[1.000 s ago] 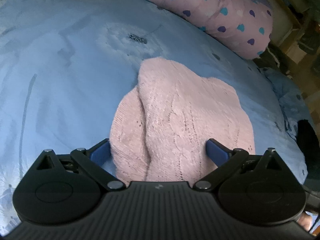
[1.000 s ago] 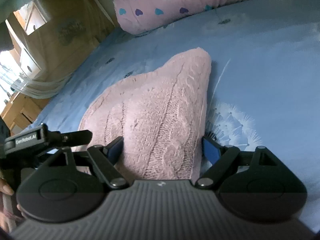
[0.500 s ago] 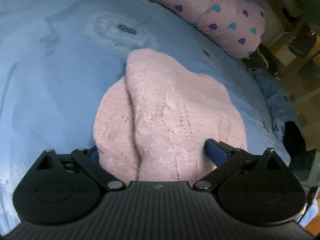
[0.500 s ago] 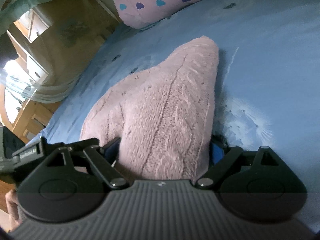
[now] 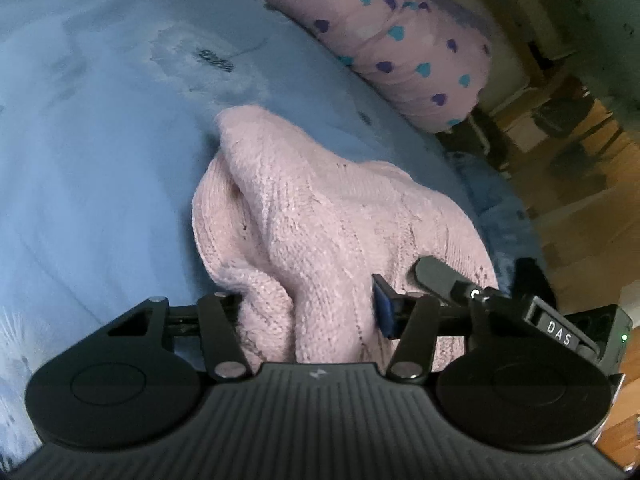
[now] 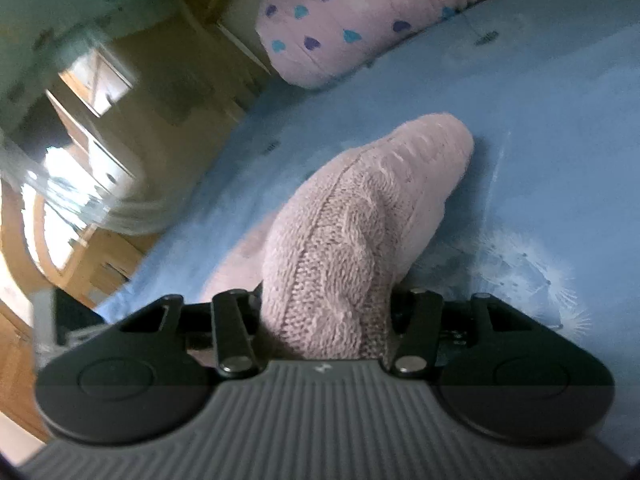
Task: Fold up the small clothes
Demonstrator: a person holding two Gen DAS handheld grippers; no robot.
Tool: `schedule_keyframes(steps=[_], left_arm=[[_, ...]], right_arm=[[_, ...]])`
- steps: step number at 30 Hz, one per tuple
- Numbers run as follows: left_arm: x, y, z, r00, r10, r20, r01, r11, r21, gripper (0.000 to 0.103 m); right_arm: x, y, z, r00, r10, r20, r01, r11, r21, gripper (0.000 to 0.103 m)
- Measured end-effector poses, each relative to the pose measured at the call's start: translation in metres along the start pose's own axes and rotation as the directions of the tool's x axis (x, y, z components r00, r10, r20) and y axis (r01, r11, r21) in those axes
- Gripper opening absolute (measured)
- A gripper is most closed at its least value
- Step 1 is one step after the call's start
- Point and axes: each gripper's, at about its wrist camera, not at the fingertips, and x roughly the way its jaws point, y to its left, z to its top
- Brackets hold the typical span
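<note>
A pink cable-knit sweater [image 5: 320, 232] lies bunched on the blue bed sheet [image 5: 100, 168]. My left gripper [image 5: 308, 312] is shut on the sweater's near edge; its blue right pad presses into the knit and the left pad is hidden by cloth. In the right wrist view the same sweater [image 6: 352, 232] rises in a ridge from my right gripper [image 6: 326, 316], which is shut on it, both pads buried in the knit. The right gripper's body [image 5: 520, 308] shows at the right edge of the left wrist view, close beside the left one.
A pink pillow with blue and purple hearts [image 5: 400, 36] lies at the far edge of the bed; it also shows in the right wrist view [image 6: 360, 20]. Wooden furniture and floor [image 5: 580, 184] lie beyond the bed's right side. A window and wooden cabinet [image 6: 80, 184] stand left.
Both grippers have closed on the sweater's near edge and lifted it, bunching the cloth into a ridge. The two grippers have come closer together.
</note>
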Motion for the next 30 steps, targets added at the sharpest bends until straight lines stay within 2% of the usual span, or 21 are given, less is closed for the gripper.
schedule_keyframes(steps=[6,11,15,20,23,27,30], left_arm=[[-0.016,-0.037,-0.021,0.998,-0.06,-0.014,0.06,0.997,0.043,0.059],[-0.019,-0.073,-0.045,0.991,-0.122,-0.061,0.125,0.99,0.061,0.059],[-0.018,-0.102,-0.072,0.984,-0.139,-0.111,0.149,0.985,0.083,0.059],[-0.01,-0.13,-0.114,0.979,-0.115,-0.17,0.139,0.981,0.136,0.059],[0.004,-0.137,-0.137,0.975,-0.063,-0.214,0.103,0.978,0.183,0.059],[0.011,-0.14,-0.156,0.977,-0.008,-0.213,0.065,0.963,0.262,0.061],[0.012,-0.14,-0.158,0.978,0.015,-0.208,0.048,0.954,0.295,0.062]], right_arm=[[-0.041,0.019,0.005,0.999,0.014,0.039,-0.013,0.999,-0.03,0.053],[-0.087,0.022,0.004,0.997,-0.011,0.079,0.014,0.999,-0.041,0.053],[-0.127,0.018,-0.001,0.994,-0.036,0.101,0.04,0.999,-0.033,0.053],[-0.175,-0.004,-0.023,0.99,-0.07,0.126,0.068,0.997,0.023,0.053],[-0.193,-0.024,-0.037,0.988,-0.1,0.121,0.09,0.992,0.088,0.053],[-0.203,-0.054,-0.054,0.981,-0.171,0.086,0.156,0.974,0.163,0.053],[-0.198,-0.066,-0.065,0.97,-0.238,0.051,0.227,0.961,0.156,0.057]])
